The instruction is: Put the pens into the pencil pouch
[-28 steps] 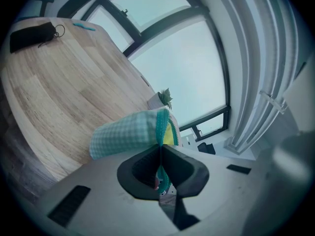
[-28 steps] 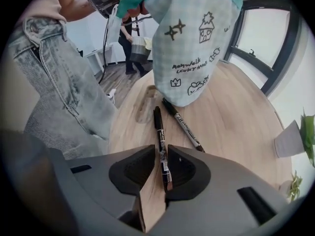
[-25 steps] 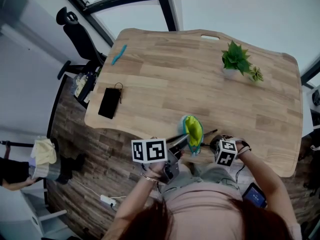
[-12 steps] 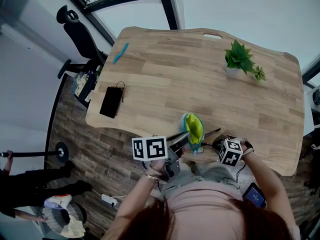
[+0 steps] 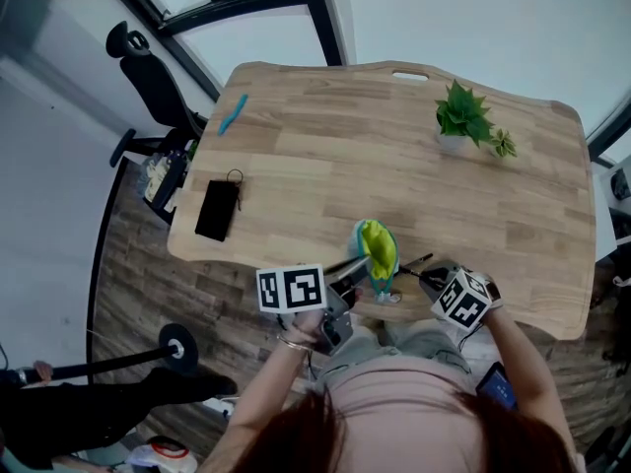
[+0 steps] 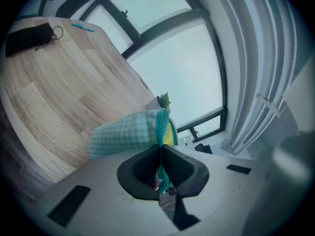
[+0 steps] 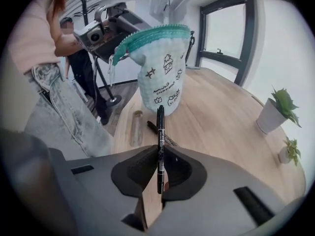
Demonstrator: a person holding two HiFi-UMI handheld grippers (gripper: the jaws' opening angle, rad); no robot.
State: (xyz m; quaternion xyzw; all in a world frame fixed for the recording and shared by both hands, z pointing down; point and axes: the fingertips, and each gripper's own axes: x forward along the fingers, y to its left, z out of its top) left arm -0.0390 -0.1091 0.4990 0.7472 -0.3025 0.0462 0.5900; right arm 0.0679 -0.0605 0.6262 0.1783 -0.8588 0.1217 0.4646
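Since a second ago our right gripper (image 5: 426,276) has rolled, so its marker cube sits tilted, and the bystander on the floor to the left has walked mostly out of the head view.

We have that gripper clenched on a black pen (image 7: 160,136), gripped mid-barrel with its tip pointing at the pencil pouch (image 7: 160,77). Our left gripper (image 6: 160,154) is clamped on the pouch's teal zip rim and holds the mouth open. The pouch stands upright at the near edge of the tabletop (image 5: 375,166).

Only the right gripper view shows two more pens lying by that edge below the pouch: a clear one (image 7: 136,127) and a dark one (image 7: 151,126). It also shows doodles and small print on the pouch and white print on the pen, all too small to read. The head view alone shows the yellow lining, a black case (image 5: 217,210) at the left edge, a teal pen (image 5: 233,113) near the far left corner, and two potted plants (image 5: 461,116) towards the far right.
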